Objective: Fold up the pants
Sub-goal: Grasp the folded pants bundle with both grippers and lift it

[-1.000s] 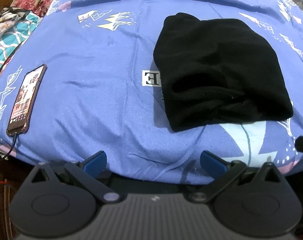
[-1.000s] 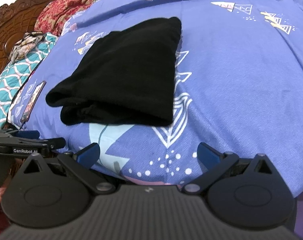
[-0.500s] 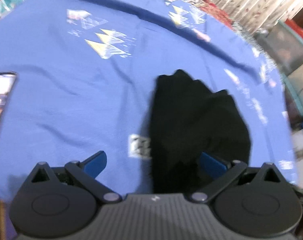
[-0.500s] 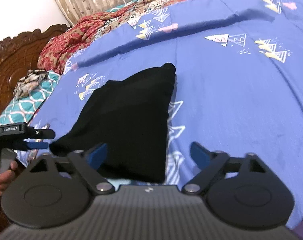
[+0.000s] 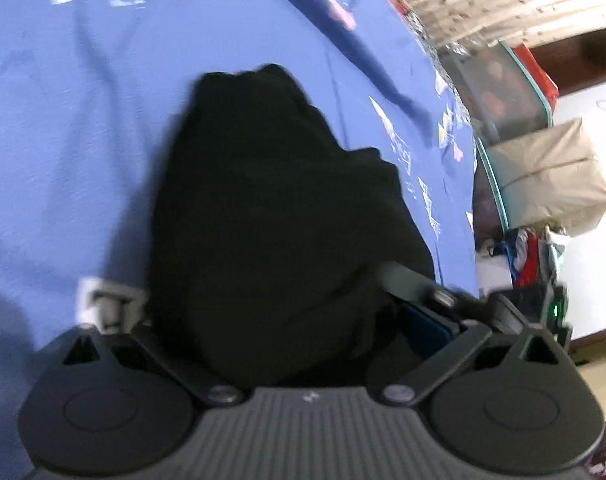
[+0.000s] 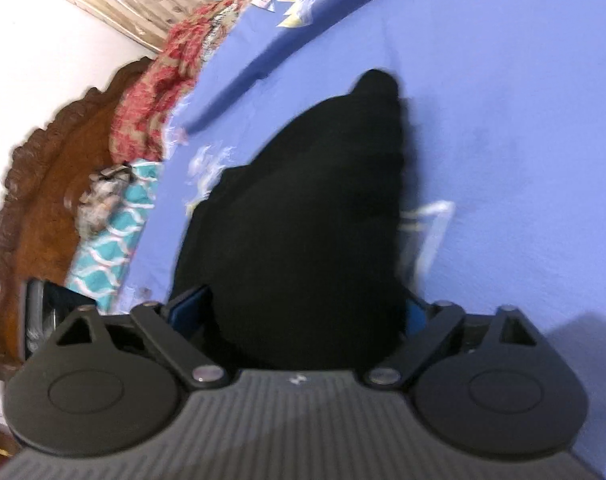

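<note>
Pants: one black bundle (image 5: 271, 216) on the blue sheet (image 5: 63, 140), bunched between both tools.
Left gripper (image 5: 287, 320): spread wide around the near end; grip cannot be told.
Right gripper (image 6: 303, 308): wide, fabric between its fingers, contact unclear.
Left view only: one box (image 5: 551, 176) at 3 o'clock.
Right view only: one headboard (image 6: 43, 200) at 9 o'clock.

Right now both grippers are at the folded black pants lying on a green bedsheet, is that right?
Not quite: the bedsheet is blue, not green, as the right wrist view shows. The rest holds: both grippers are at the folded black pants.
</note>
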Motion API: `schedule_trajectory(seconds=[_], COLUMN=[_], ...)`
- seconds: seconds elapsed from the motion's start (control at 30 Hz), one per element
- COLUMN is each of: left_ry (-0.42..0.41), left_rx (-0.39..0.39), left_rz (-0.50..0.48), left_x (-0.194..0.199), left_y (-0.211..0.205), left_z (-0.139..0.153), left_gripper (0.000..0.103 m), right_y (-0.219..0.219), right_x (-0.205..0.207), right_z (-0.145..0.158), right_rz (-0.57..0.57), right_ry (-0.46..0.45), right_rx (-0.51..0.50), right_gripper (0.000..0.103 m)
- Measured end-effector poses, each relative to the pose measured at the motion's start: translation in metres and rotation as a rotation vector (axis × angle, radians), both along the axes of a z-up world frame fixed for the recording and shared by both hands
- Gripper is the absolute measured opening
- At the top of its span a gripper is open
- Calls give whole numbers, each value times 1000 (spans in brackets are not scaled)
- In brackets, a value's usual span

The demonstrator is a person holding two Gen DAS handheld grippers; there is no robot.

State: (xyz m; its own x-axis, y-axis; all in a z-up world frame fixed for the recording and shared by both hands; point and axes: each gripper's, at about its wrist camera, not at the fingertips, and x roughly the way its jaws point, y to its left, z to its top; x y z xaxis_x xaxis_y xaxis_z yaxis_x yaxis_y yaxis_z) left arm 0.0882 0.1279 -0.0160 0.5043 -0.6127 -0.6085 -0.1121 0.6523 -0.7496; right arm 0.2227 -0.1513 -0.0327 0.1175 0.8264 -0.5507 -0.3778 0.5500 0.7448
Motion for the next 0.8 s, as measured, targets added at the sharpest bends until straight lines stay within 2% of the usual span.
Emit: schedule_trajectory(seconds=[0.03,0.1,0.13,0.23,0.33,0.4,0.47,0.53,0.6,0.67,0.7,0.73,0.8], left_ry=[-1,-45,-84,-215,-321,-362,-364,-306,-209,-114,-104,-113,-108], left_rx=[24,38,45,116,165,181,205,226,261,342,373,383,415], left_rz=[-12,-44,-56,-91,-99,-92,-82,-47,-7,22,31,47,72], left_x=[7,24,35,80,138,179,216,247,270,283,282,278,269], left_y=[-5,-9,-10,-17,-29,-38,-45,-48,-52,-61,-65,-66,-69], left_z=[6,25,37,73,98,101,91,70,39,14,8,8,18], left_gripper=[90,84,81,75,76,79,80,80,74,72,81,85,87], right_y=[8,19,21,19,14,12,12,15,23,32,35,34,24], right_x=[3,11,16,41,80,107,138,172,202,222,227,228,221], right_z=[3,19,30,68,104,117,115,100,71,38,24,17,21], right_rz=[4,40,53,24,-52,-89,-121,-156,-182,-200,-215,-247,-288], right_ry=[-2,-42,-82,-236,-400,-490,-524,-493,-423,-326,-281,-257,-214], right_rx=[-19,-32,-23,10,43,37,17,-13,-69,-163,-216,-236,-190], right_gripper=[67,55,53,52,52,53,53,54,54,57,67,71,74])
